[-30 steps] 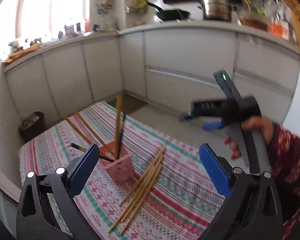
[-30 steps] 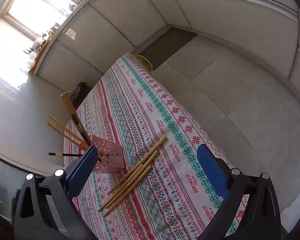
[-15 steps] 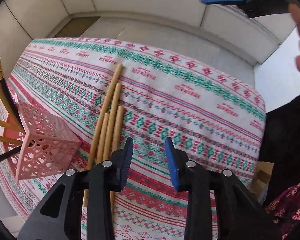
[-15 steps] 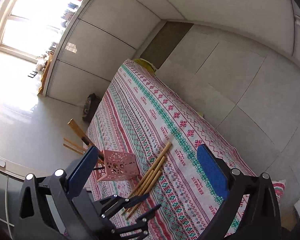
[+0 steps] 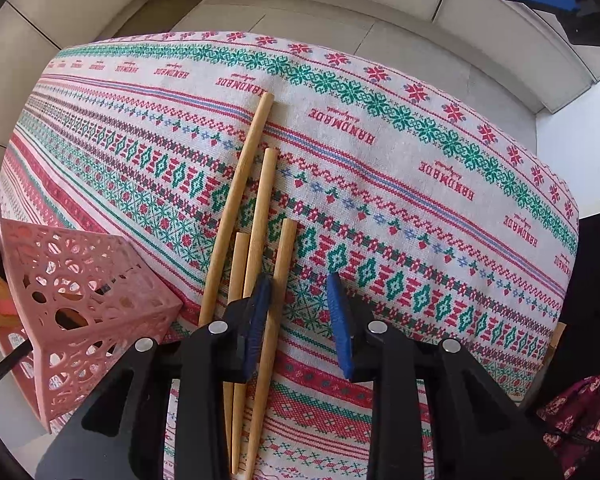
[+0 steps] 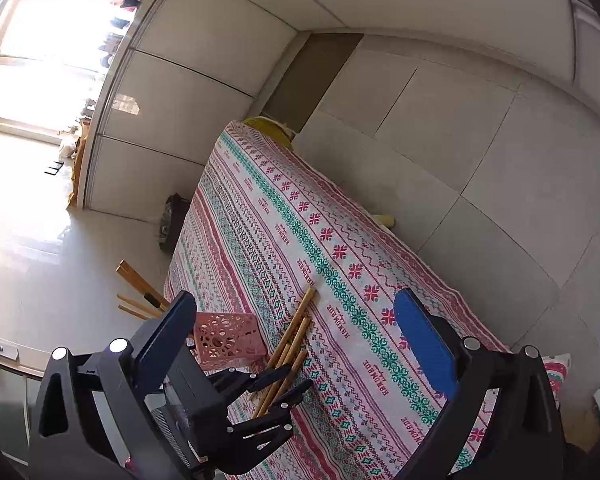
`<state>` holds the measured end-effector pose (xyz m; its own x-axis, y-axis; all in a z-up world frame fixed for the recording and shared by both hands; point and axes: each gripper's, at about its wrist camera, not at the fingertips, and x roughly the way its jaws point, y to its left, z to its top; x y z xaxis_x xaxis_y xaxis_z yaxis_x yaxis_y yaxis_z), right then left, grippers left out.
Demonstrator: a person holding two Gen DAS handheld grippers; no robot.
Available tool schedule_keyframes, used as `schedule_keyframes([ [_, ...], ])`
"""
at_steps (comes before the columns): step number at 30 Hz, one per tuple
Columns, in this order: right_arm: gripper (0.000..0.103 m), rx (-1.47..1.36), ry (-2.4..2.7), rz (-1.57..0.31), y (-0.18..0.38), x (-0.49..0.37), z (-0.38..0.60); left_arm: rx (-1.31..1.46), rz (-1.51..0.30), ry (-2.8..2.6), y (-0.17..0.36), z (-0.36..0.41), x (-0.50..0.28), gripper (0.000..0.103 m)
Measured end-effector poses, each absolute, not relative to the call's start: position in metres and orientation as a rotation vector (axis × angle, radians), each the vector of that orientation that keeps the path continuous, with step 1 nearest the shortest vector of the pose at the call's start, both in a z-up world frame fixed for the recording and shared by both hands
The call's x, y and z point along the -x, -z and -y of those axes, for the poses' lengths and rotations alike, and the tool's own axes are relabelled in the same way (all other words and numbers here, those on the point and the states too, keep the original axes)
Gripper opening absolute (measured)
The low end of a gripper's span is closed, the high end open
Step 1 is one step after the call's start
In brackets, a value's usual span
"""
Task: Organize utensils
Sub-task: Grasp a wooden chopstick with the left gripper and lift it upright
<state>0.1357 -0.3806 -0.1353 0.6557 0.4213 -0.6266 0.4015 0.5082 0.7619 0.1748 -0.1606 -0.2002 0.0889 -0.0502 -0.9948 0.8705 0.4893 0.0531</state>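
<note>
While the tablecloth (image 5: 440, 208) carries four wooden chopsticks (image 5: 260, 208) side by side, the left gripper (image 5: 298, 312) points down over them, jaws partly open and gripping nothing. One chopstick (image 5: 278, 280) lies between the blue fingers (image 5: 340, 320), against the left one. The pink holder (image 5: 84, 304) stands just beside them, cut off by the frame. The right gripper (image 6: 300, 340) hangs wide open and empty, well apart.
</note>
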Motion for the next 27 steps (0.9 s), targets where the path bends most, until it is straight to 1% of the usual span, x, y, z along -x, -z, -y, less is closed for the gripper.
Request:
schedule_keyframes([
  [1, 0.096, -1.081, -0.007, -0.902, 0.136, -0.135, 0.382, -0.797, -1.312, 0.820, 0.201, 0.161, -0.173, 0.021],
  [2, 0.096, -1.079, -0.003, -0.905, 0.137, -0.136, 0.383, -0.768, -1.323, 0.830, 0.201, 0.159, -0.172, 0.012],
  [3, 0.096, -1.072, -0.002, -0.914, 0.138, -0.137, 0.383, -0.761, -1.312, 0.821, 0.201, 0.158, -0.169, 0.011],
  [5, 0.096, -1.046, -0.004, -0.946, 0.141, -0.141, 0.379, -0.734, -1.287, 0.782, 0.202, 0.154, -0.161, 0.007],
  [8, 0.096, -1.027, -0.006, -0.989, 0.152, -0.149, 0.367, -0.613, -1.263, 0.723, 0.201, 0.141, -0.151, 0.006],
  [10, 0.096, -0.993, -0.038, -1.055, 0.161, -0.157, 0.348, -0.513, -1.259, 0.689, 0.197, 0.125, -0.140, 0.006],
  [13, 0.093, -0.944, -0.077, -1.137, 0.176, -0.168, 0.315, -0.362, -1.211, 0.669, 0.176, 0.097, -0.119, 0.006],
  [16, 0.076, -0.851, -0.017, -1.176, 0.187, -0.178, 0.290, -0.219, -1.134, 0.658, 0.149, 0.067, -0.094, 0.006],
  [18, 0.056, -0.776, 0.021, -1.202, 0.193, -0.184, 0.274, -0.148, -1.082, 0.658, 0.134, 0.051, -0.077, 0.006],
  [20, 0.047, -0.741, 0.041, -1.221, 0.200, -0.187, 0.263, -0.107, -1.023, 0.652, 0.121, 0.040, -0.067, 0.006],
  [27, 0.044, -0.848, 0.117, -1.237, 0.212, -0.195, 0.254, -0.012, -0.893, 0.672, 0.075, 0.005, -0.054, 0.006],
])
